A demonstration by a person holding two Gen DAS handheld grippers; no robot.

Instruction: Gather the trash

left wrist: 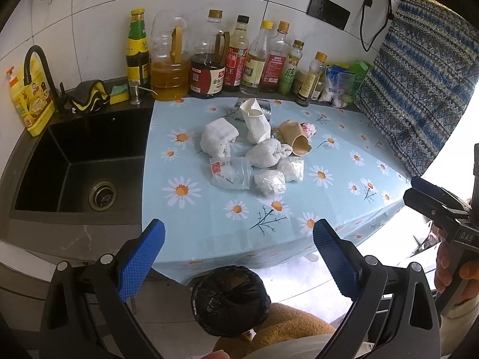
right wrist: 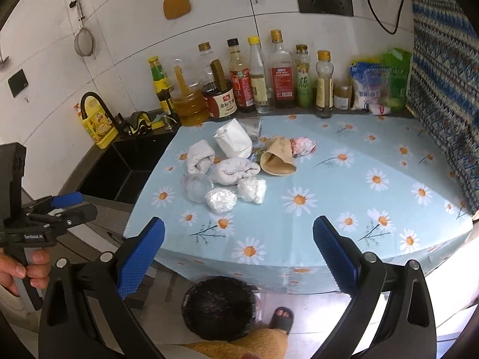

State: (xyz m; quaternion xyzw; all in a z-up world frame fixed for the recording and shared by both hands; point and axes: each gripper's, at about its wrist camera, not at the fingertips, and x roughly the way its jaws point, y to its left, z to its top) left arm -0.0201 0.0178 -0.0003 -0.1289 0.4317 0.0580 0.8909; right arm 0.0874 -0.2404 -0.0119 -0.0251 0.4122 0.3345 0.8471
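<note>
2 towels (left wrist: 219,137), 2 paper wads (left wrist: 270,182), approx. 9 bottles (left wrist: 237,55).

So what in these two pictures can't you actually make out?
- Bin: the dark liner hides its contents in both views.
- Grey packet: the white paper bag covers most of it in both views.
- Bottle labels: print too small to read.
- Sink: the right wrist view shows only part of the basin.

Condiment bottles (left wrist: 233,56) line the tiled wall at the top of the frame; a black sink (left wrist: 80,164) and yellow detergent bottle (left wrist: 31,95) sit left of the daisy-print worktop (left wrist: 344,179).
</note>
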